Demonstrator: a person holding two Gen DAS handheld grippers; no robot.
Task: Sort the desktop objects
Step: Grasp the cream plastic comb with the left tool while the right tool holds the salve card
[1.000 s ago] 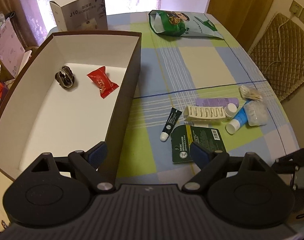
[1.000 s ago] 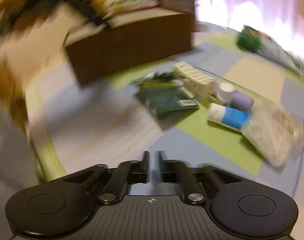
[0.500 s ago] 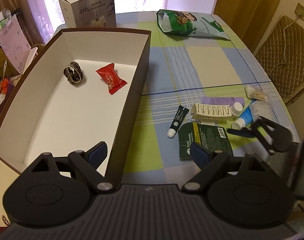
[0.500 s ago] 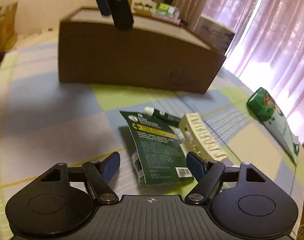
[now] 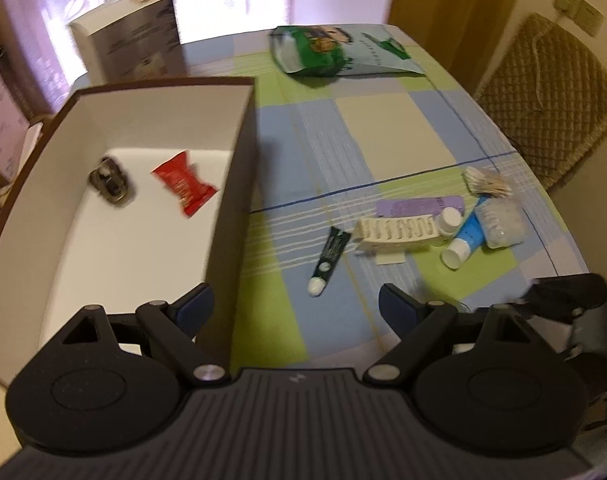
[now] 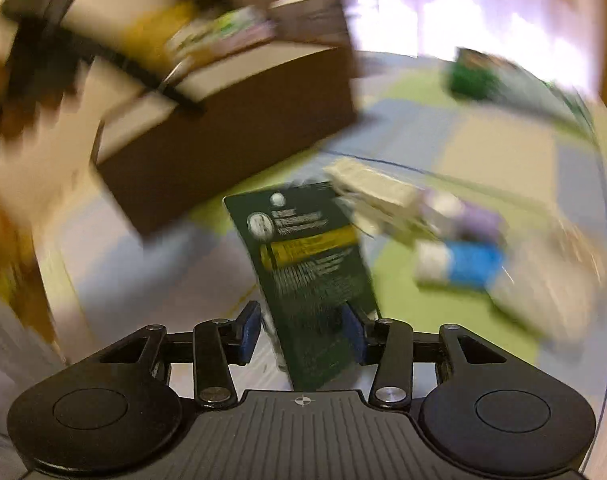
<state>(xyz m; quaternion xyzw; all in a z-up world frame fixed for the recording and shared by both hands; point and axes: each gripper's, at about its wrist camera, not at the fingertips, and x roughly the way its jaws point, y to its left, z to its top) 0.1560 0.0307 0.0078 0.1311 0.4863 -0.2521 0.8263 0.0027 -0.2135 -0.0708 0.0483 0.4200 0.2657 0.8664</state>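
My right gripper is shut on a dark green packet with a yellow band, held upright above the checked tablecloth; this view is smeared by motion. My left gripper hangs open and empty over the near corner of the brown box. A red candy and a small dark object lie in the box. On the cloth to its right lie a dark tube, a cream ribbed piece, a purple tube, a blue tube, a clear pouch and cotton swabs.
A white carton stands behind the box and a green snack bag lies at the table's far end. A quilted chair stands beyond the right table edge. The right gripper's black body shows at the lower right.
The right gripper has closed on the green packet and lifted it off the cloth; the packet's place by the dark tube is bare. The left gripper stays open, its view shifted slightly.
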